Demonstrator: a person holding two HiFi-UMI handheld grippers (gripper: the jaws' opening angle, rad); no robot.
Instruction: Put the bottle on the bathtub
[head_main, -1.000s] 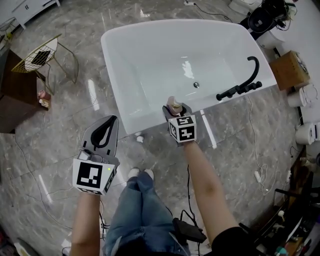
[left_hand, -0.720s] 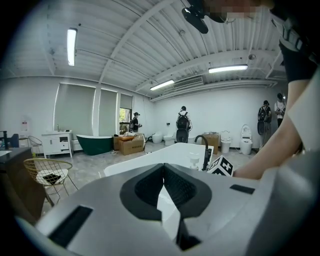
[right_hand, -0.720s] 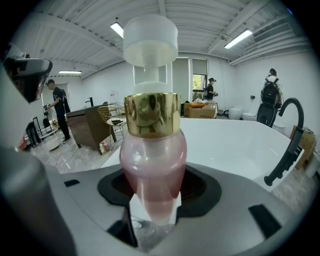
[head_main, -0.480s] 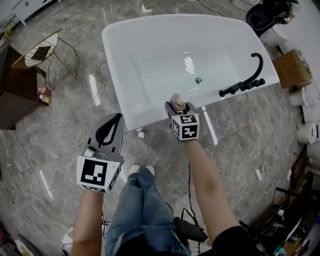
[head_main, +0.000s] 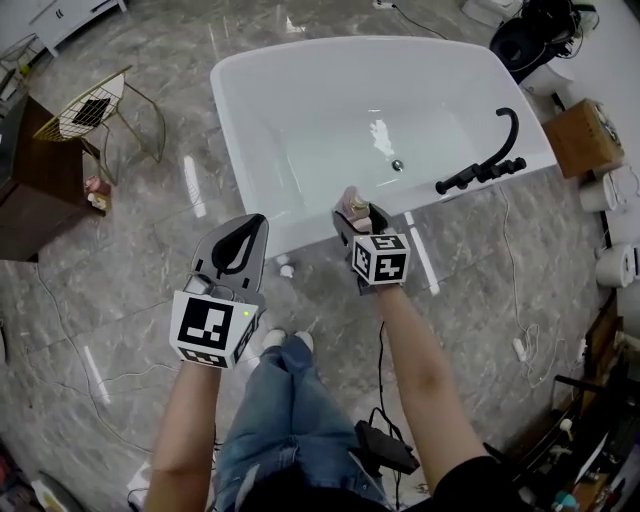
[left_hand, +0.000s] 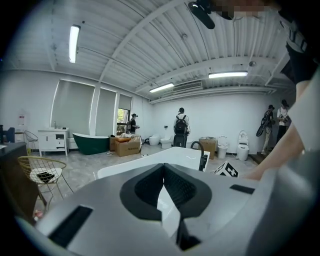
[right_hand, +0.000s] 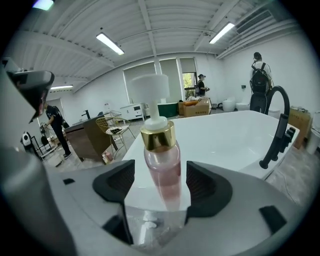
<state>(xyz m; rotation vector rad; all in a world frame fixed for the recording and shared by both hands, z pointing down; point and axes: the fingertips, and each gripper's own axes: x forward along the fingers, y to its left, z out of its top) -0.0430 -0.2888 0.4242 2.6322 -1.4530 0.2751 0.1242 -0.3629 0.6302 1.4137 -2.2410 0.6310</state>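
The right tongs (head_main: 358, 222) are clamped on the bottle (right_hand: 162, 170), a clear pump bottle of pink liquid with a gold collar and a white pump head. The hold sits low on the body. Higher up, near the collar, the pads stand off from the bottle on both sides, so nothing steadies its top.

The bottle hangs at the near rim of the bathtub (head_main: 232, 120), about midway along that side, and I cannot tell whether its base touches the rim yet. The left tongs (left_hand: 163, 170) are pressed together on nothing. They hover outside the bathtub's near side, over the floor, and play no part here.

The main risk, as I judge it, is a topple at release:
- **Shape:** the bottle is tall and narrow, with the weight of the pump up top.
- **Surface:** the rim looks glossy and not very broad.
- **Cause:** opening the tongs with the base tilted or only partly over the rim could send it into the basin or out onto the floor.

A pad could also drag the bottle sideways as the tongs draw back. The black faucet (head_main: 490, 160) stands well along the rim to the right, so it is no obstacle.
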